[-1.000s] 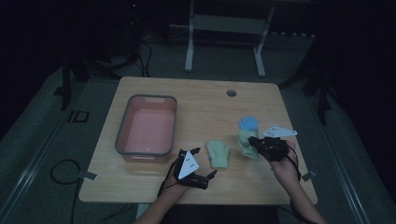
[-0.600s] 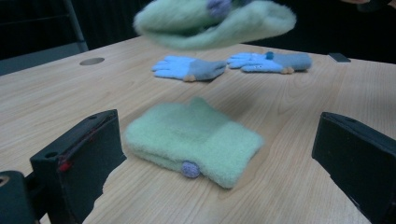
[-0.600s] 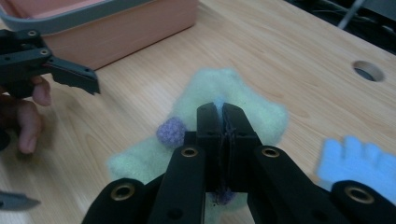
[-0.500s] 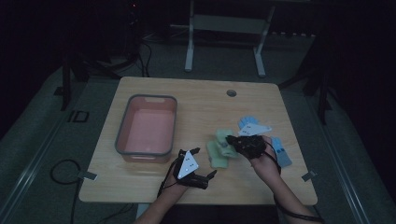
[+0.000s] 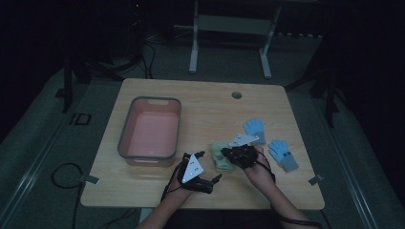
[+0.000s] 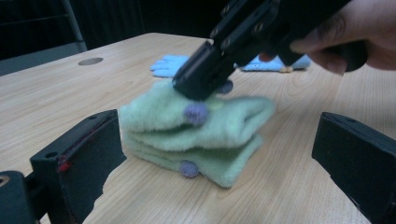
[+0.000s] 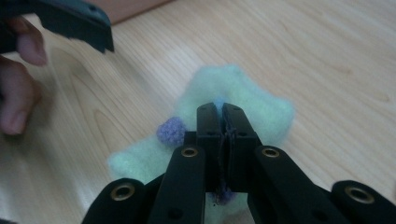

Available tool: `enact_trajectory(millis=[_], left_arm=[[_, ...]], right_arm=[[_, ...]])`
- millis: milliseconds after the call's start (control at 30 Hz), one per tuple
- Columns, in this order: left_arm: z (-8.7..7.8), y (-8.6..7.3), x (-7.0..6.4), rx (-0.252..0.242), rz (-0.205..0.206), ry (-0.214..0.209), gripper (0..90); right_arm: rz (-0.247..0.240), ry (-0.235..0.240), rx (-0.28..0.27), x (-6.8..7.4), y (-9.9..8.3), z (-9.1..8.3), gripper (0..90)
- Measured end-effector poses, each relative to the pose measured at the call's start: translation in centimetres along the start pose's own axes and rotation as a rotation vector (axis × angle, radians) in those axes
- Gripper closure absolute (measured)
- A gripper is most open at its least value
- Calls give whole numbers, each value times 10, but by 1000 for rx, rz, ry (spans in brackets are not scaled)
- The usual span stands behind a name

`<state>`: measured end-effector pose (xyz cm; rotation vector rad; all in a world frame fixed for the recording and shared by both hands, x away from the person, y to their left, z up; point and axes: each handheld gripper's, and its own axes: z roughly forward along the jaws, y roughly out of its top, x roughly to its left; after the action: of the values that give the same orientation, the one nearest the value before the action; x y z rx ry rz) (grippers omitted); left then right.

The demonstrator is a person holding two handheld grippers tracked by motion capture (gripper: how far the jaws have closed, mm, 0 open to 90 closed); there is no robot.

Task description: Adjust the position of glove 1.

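Note:
A pair of pale green gloves (image 5: 218,157) with purple dots lies stacked near the table's front middle. My right gripper (image 5: 228,153) sits on top of the stack, and its jaws are shut on the upper green glove (image 7: 243,100), whose top layer is pulled up a little. My left gripper (image 5: 208,166) stands open just left of the stack and close to the table. In the left gripper view the green gloves (image 6: 196,135) lie between its two wide-apart jaws without touching them. The right gripper's (image 6: 198,91) tip presses into them from above.
A pink bin (image 5: 125,143) with a grey rim stands at the left of the wooden table (image 5: 200,100). Two blue gloves (image 5: 254,129) (image 5: 282,155) lie apart to the right of my right hand. A round cable hole (image 5: 236,95) is at the back.
My right gripper moved left from the blue gloves onto the green gloves and shut there. One blue glove now lies farther right. The left gripper stayed in place.

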<state>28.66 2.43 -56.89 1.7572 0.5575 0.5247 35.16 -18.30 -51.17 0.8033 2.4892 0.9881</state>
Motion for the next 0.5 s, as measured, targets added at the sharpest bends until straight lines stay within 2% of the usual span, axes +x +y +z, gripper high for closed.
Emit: enact_trajectory(millis=[233,333,500], left_arm=[[0,0,0,1,1,3,20],[0,0,0,1,-1,0,20],[0,0,0,-7,6,-12,20]], right_arm=[[1,9,26,0,-7,9,861],[15,22,34,-2,-11,11,852],[34,32,30,-3,-13,10,795]])
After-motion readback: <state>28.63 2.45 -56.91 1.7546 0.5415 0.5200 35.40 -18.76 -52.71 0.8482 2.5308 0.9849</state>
